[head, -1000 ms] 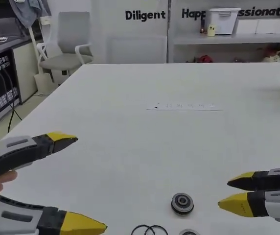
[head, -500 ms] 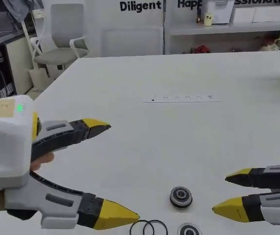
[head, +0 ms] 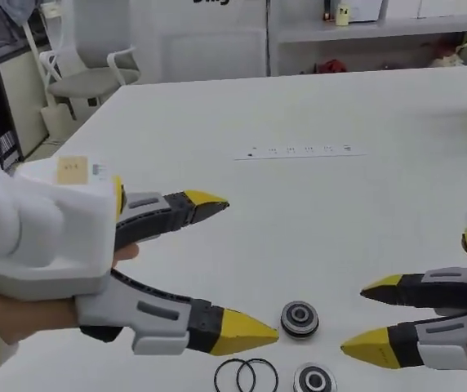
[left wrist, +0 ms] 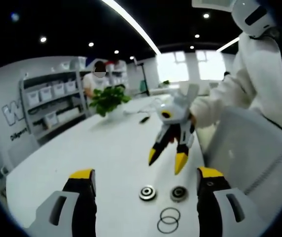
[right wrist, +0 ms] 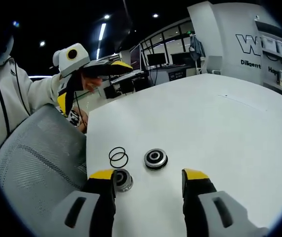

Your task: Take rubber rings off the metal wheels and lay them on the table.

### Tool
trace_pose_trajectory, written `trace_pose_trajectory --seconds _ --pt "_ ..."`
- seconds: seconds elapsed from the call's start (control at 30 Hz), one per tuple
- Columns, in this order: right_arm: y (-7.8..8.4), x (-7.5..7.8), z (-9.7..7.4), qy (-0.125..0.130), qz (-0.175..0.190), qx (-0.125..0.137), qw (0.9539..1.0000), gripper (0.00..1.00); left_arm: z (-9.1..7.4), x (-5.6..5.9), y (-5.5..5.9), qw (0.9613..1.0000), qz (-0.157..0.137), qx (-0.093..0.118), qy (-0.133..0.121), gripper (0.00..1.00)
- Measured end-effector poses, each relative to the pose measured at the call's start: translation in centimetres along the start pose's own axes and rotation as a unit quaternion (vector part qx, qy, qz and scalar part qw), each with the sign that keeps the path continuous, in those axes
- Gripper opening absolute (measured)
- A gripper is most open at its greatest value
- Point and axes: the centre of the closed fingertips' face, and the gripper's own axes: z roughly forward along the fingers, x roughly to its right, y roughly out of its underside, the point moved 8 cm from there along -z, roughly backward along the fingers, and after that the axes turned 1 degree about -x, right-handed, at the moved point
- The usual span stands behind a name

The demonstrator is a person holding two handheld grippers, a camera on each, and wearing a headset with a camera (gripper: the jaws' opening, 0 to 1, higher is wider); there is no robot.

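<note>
Your left tool [head: 250,268] and right tool [head: 354,317] both gape empty, wheels [head: 300,318] on the surface [head: 340,220] between their tips. Rings [head: 246,376] look thin, likely stretchy, the metal hard and slick: pinch at the rim.

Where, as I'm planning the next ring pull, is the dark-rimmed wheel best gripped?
Probably across its outer rim, from above. The dark-rimmed wheel lies flat on the table, so only the round edge offers opposing faces; both sides look clear.

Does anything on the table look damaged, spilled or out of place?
Nothing stands out. The far wheel and the near wheel lie flat on the table; two rubber rings lie beside them, slightly overlapping.
</note>
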Motion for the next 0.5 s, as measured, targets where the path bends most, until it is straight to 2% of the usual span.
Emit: trace_pose_trajectory --seconds 0.17,0.27,0.5 --pt "0.0 0.1 0.4 -0.003 -0.006 0.000 1.0000 0.47 1.3 -0.2 0.0 0.9999 0.003 0.008 0.006 0.81" --pt "0.1 0.3 0.7 -0.004 -0.010 -0.004 0.9999 0.45 1.8 -0.3 0.2 0.9999 0.005 0.006 0.014 0.75" --pt "0.2 0.6 1.5 -0.010 -0.016 -0.005 0.9998 0.41 3.3 -0.7 1.4 0.9997 -0.004 -0.001 0.023 0.61"
